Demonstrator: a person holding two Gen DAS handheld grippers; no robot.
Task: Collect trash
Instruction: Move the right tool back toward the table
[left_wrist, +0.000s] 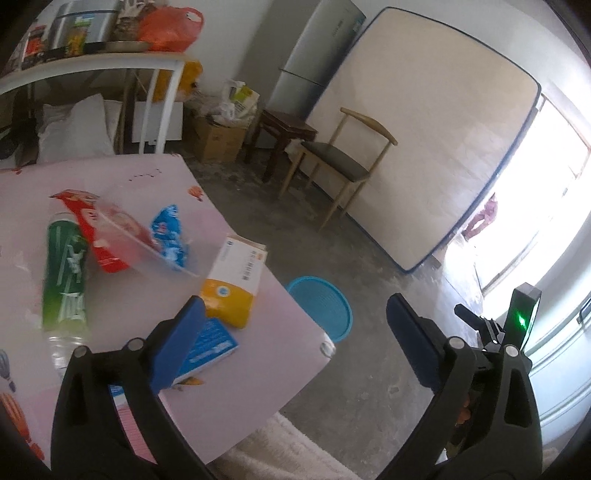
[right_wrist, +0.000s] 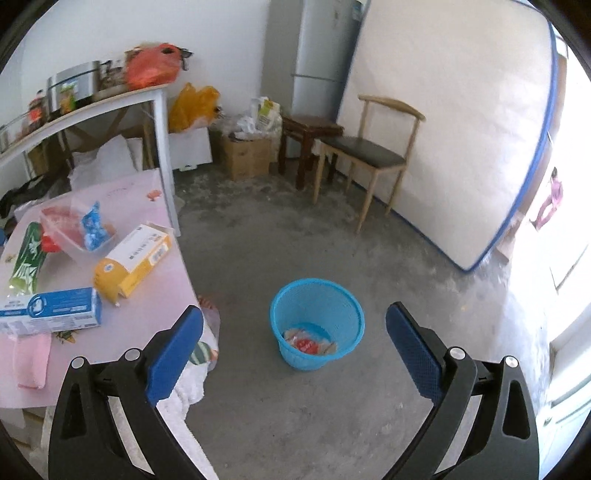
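A blue waste basket (right_wrist: 317, 323) stands on the floor beside the pink table (right_wrist: 155, 291); a red-and-clear wrapper (right_wrist: 308, 343) lies inside it. It also shows past the table edge in the left wrist view (left_wrist: 321, 306). On the table lie a yellow-and-white box (left_wrist: 234, 282), a blue-and-white box (left_wrist: 208, 347), a green-labelled bottle (left_wrist: 64, 280), a clear tray (left_wrist: 147, 240) over a red packet (left_wrist: 92, 229) and a blue wrapper (left_wrist: 168, 230). My left gripper (left_wrist: 295, 332) is open and empty above the table's corner. My right gripper (right_wrist: 295, 339) is open and empty above the basket.
A wooden chair (right_wrist: 373, 155) and a dark stool (right_wrist: 308, 133) stand by a mattress (right_wrist: 454, 122) leaning on the wall. A cardboard box (right_wrist: 245, 155) and bags sit by the fridge (right_wrist: 325, 55). A white shelf table (right_wrist: 110, 107) holds pots. A pink cloth (right_wrist: 33, 363) lies on the table.
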